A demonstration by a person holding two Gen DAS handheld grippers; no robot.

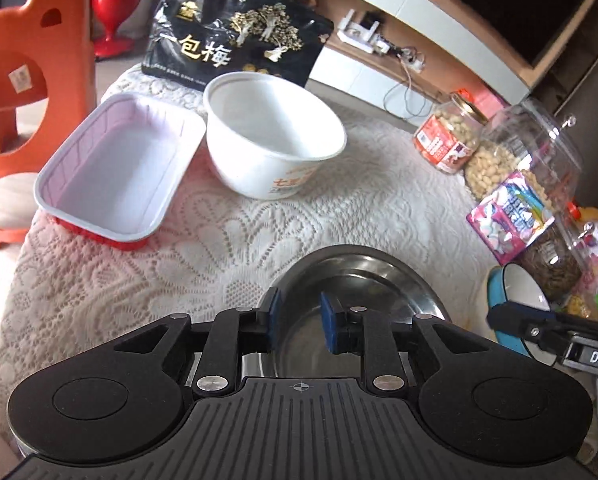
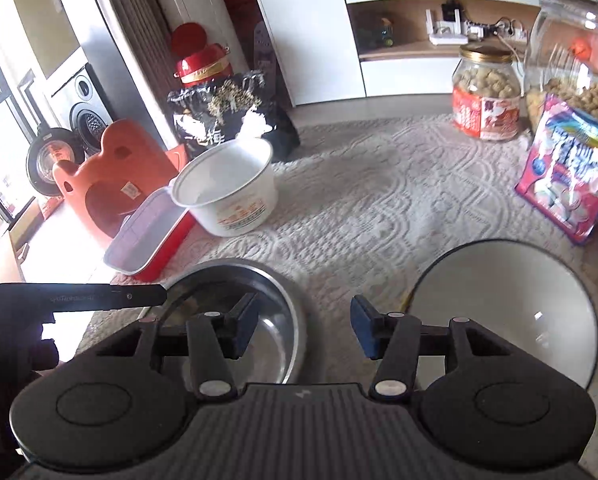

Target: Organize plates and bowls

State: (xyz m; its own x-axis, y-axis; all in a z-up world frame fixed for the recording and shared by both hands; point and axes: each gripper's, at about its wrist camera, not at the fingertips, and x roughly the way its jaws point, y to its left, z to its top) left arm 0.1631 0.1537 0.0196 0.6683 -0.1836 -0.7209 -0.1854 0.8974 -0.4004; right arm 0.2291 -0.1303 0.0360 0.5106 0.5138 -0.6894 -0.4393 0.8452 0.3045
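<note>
Left wrist: snack jars [image 1: 451,136] crowd lace cloth [image 1: 139,272] beside steel bowl [image 1: 363,276].

White lace tablecloth [image 1: 259,232], steel bowl [image 1: 363,280], white bowl [image 1: 275,132]

You are looking at a surface [image 1: 203,248] draped in cream cloth, lace-patterned and rough. The steel bowl [image 1: 363,276] is showing polished metal, glossy and mirror-like. The round white tub [image 1: 275,136] is looking like smooth, matt plastic or coated paper; which one you cannot tell. The rectangular tray [image 1: 115,168] is showing a smooth white inside and a glossy red outside. The black snack bag [image 1: 235,36] is gleaming like crinkled foil. The jars [image 1: 447,136] are looking clear and shiny. Your left hand-held gripper [image 1: 299,320] is showing matt black ribbed plastic with blue rubbery pads [image 1: 329,320]. The white enamel-like bowl [image 2: 507,304] is shining smoothly.
</note>
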